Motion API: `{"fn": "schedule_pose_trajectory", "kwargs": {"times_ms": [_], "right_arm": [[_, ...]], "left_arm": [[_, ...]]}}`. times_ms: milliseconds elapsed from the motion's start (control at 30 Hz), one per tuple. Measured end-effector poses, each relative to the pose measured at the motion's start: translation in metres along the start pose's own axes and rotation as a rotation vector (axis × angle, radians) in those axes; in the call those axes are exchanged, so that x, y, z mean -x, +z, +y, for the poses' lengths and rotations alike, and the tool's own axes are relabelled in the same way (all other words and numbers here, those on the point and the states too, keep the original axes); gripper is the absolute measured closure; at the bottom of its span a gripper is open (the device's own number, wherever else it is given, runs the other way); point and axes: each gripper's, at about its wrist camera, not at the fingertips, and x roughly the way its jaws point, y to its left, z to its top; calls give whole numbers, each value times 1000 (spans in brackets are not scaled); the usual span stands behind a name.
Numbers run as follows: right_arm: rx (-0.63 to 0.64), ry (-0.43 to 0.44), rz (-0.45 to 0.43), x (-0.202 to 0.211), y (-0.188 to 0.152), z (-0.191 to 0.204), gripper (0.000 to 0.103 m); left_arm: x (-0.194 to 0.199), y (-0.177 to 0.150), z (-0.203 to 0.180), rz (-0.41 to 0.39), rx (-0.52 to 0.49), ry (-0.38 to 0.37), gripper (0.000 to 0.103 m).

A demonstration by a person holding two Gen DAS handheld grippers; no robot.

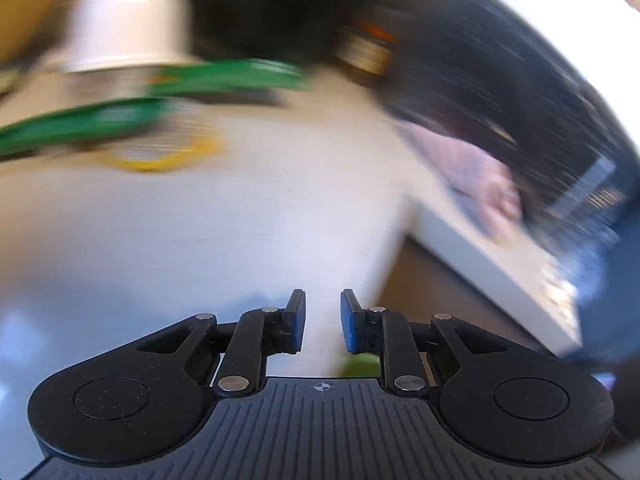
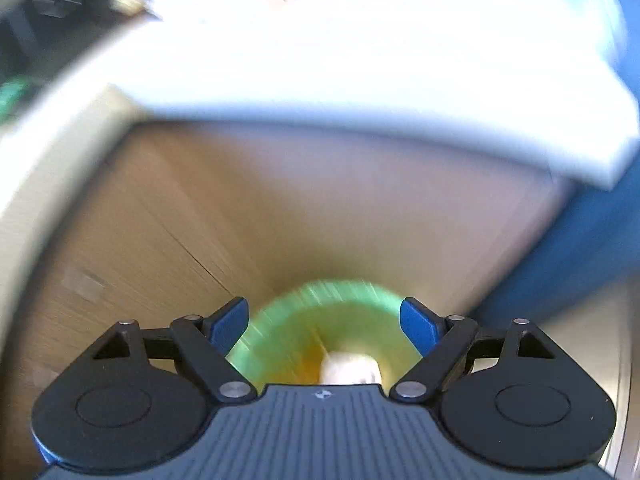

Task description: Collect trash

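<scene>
Both wrist views, heavily smeared by motion blur. Left tongs (image 1: 323,320) stand over a pale desk (image 1: 248,216), jaws a narrow gap apart with nothing between them; only bare desk shows through the gap. At 11 o'clock of the left view, a white cylindrical container (image 1: 128,28); just below it, toward 10 o'clock, blurred green strips (image 1: 160,96) and a yellow ring-shaped item (image 1: 160,156) lie on the desk, their exact kind too smeared to tell. At 3 o'clock a pinkish blurred shape (image 1: 480,184) sits near the desk's edge, with a dark mass (image 1: 500,80) behind it at 1 o'clock; neither can be identified. A small green patch (image 1: 358,366) shows at 6 o'clock, just behind the right finger. Right tongs (image 2: 322,326) point down over a wooden floor (image 2: 200,220), jaws spread wide; between and below them, at 6 o'clock, lies a round green bin (image 2: 320,312) holding a pale crumpled piece of trash (image 2: 350,368) on an orange-tinted bottom; whether the pads touch the bin's rim cannot be told. A white desk edge (image 2: 360,92) spans the upper view from 9 to 3 o'clock; a blue surface (image 2: 580,248) fills the 3 to 4 o'clock side.
</scene>
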Motion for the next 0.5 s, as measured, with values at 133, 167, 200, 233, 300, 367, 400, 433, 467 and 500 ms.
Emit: {"fn": "schedule_pose_trajectory", "kwargs": {"times_ms": [133,167,200,233,300,367,400,433,467,500], "right_arm": [[218,94,-224,48,39,84,13],[294,107,-277,55,44,109,11],[383,126,-323,61,48,136,11],[458,154,-353,64,50,160,11],[570,250,-371,65,52,205,11],[632,382,-335,60,58,244,11],[664,439,-316,57,62,264,11],[688,475,-304,55,69,286,11],[703,498,-299,52,79,305,11],[712,520,-298,50,88,323,11]], "left_arm": [[34,0,48,-87,52,186,81],[40,-1,59,-93,62,223,81],[43,-3,66,-97,80,241,81],[47,-5,73,-100,107,251,81],[56,-10,83,-108,159,277,81],[62,-14,85,-110,175,309,81],[65,-16,86,-112,180,320,81],[71,-16,89,-115,186,329,81],[74,-16,89,-118,192,336,81],[76,-15,90,-117,197,335,81]]}}
